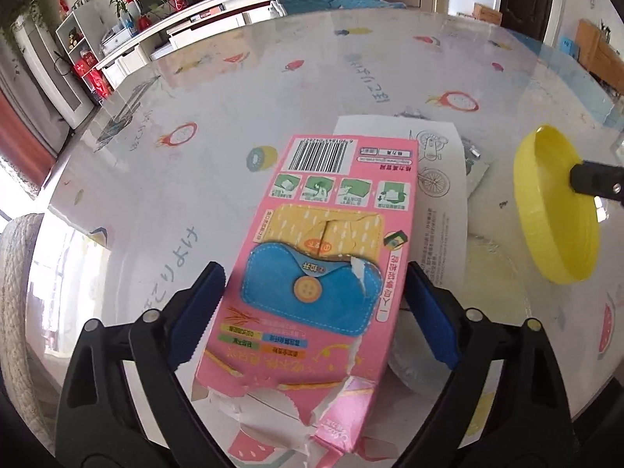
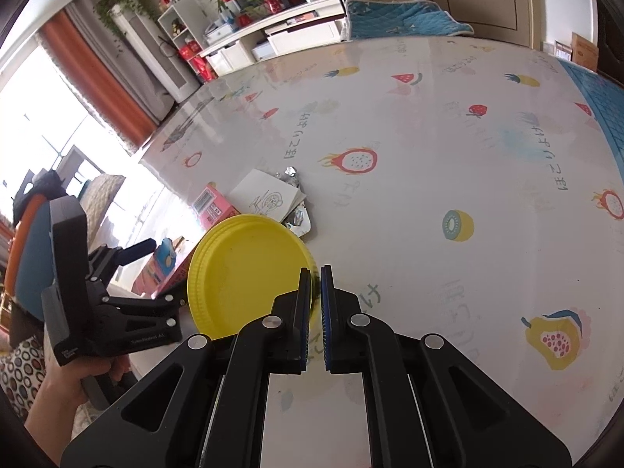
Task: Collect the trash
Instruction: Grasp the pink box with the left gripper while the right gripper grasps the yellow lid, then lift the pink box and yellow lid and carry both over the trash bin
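A torn pink cardboard box (image 1: 312, 273) sits between the blue pads of my left gripper (image 1: 314, 273), which is shut on its sides and holds it over the table. The box also shows in the right wrist view (image 2: 212, 206). My right gripper (image 2: 316, 273) is shut on the rim of a yellow plastic plate (image 2: 249, 273), held tilted above the table; the plate shows in the left wrist view (image 1: 553, 206) at the right. A white leaflet with drawings (image 1: 433, 156) and crumpled foil wrappers (image 2: 298, 216) lie on the table behind the box.
The table (image 2: 429, 136) has a glossy fruit-print cover. A white round object (image 1: 409, 362) lies under the box's right side. A woven basket (image 1: 15, 312) stands off the table's left edge. White shelves and a blue cushion are beyond the far edge.
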Demonstrator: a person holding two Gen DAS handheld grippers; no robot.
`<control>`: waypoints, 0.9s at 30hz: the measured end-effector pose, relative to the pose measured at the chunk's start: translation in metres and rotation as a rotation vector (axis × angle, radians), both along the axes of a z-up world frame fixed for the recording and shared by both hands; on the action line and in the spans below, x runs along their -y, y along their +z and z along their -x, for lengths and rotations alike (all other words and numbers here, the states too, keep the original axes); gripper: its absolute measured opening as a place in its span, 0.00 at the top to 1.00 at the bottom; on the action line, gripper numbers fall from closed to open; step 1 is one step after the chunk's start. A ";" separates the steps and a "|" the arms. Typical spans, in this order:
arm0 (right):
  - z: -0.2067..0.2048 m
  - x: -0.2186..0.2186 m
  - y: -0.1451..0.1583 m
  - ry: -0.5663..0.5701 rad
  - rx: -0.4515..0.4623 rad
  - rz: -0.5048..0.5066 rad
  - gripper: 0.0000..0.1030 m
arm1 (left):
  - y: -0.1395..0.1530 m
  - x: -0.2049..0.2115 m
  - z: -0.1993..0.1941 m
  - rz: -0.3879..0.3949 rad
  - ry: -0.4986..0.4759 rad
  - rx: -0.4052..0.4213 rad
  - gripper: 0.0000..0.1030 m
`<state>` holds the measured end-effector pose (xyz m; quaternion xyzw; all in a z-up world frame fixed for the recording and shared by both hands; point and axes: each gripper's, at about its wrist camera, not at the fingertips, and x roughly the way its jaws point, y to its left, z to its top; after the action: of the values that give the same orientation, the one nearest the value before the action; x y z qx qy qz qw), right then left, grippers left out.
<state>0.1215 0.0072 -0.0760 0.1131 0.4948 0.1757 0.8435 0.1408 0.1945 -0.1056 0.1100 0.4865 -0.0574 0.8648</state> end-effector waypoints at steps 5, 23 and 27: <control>-0.004 0.002 -0.005 -0.017 -0.015 -0.011 0.94 | 0.004 0.004 0.005 0.020 -0.032 0.023 0.51; 0.002 -0.002 0.003 -0.011 -0.013 -0.007 0.94 | 0.017 0.006 0.022 -0.002 -0.066 0.070 0.92; 0.006 -0.004 0.013 -0.016 -0.003 0.004 0.94 | 0.029 0.006 0.025 0.013 -0.060 0.086 0.92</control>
<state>0.1151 0.0116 -0.0632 0.1154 0.4953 0.1677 0.8445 0.1159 0.1887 -0.0768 0.1212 0.4449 -0.0814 0.8836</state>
